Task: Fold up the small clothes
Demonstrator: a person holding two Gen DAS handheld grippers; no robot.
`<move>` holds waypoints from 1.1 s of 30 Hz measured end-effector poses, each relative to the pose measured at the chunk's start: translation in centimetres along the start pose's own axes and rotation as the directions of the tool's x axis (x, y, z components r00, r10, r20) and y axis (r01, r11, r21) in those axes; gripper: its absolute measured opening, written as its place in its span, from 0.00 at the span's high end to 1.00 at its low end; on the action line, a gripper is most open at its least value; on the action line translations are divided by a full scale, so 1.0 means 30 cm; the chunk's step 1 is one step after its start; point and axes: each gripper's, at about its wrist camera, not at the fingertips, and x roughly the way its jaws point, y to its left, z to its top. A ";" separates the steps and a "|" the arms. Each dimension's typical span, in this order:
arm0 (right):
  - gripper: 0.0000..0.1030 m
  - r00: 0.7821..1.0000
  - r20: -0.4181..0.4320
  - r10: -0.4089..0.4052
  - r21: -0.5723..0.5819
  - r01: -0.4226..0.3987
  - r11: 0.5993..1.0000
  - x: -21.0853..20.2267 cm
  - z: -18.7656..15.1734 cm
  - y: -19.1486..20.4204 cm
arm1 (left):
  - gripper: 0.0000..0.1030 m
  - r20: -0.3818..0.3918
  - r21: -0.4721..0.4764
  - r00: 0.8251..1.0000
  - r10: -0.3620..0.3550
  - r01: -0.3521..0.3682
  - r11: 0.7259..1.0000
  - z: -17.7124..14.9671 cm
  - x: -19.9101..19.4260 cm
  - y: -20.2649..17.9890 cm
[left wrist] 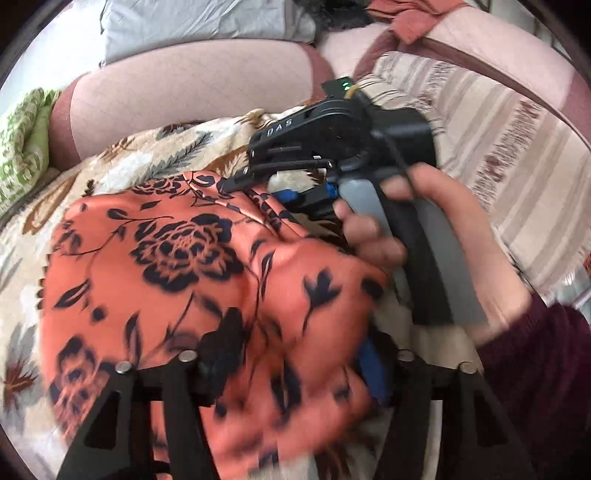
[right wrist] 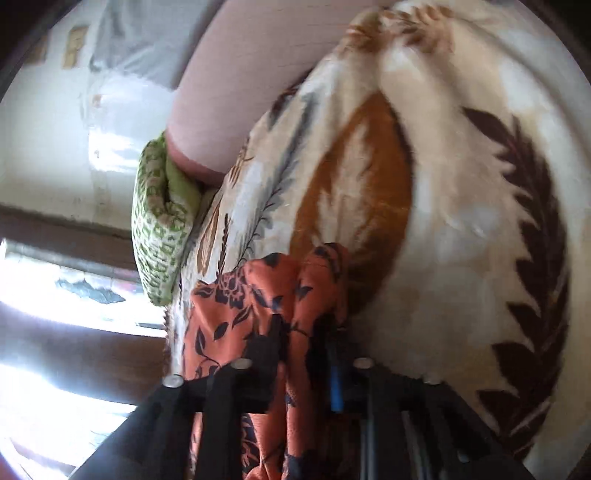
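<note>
An orange cloth with black flowers [left wrist: 177, 266] lies bunched on a leaf-patterned blanket [left wrist: 147, 155]. My left gripper [left wrist: 295, 369] is shut on the cloth's near edge; the fabric drapes over its fingers. My right gripper [left wrist: 255, 177], held by a hand, is shut on the cloth's far edge. In the right wrist view the same cloth [right wrist: 266, 306] is pinched between the fingers of my right gripper [right wrist: 303, 347] and hangs over them, above the blanket [right wrist: 443, 184].
A pink sofa back [left wrist: 192, 85] stands behind the blanket. A striped beige throw [left wrist: 498, 140] covers the right. A green patterned cushion [left wrist: 22, 144] lies at the left, also in the right wrist view [right wrist: 159, 221]. A grey pillow [left wrist: 192, 26] sits on top.
</note>
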 end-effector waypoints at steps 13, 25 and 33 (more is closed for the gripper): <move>0.65 0.979 0.189 -0.075 -0.363 0.140 0.921 -0.289 -0.343 0.302 | 0.25 0.170 -0.003 0.862 0.478 -0.485 0.875 -0.135 -0.225 0.255; 0.65 0.949 0.029 -0.313 -0.262 0.309 0.914 -0.135 -0.571 0.176 | 0.22 0.068 0.017 0.889 0.453 -0.455 0.890 -0.228 -0.142 0.385; 0.62 0.951 0.036 -0.308 -0.254 0.307 0.917 -0.156 -0.543 0.194 | 0.22 0.070 -0.021 0.904 0.421 -0.421 0.907 -0.224 -0.163 0.410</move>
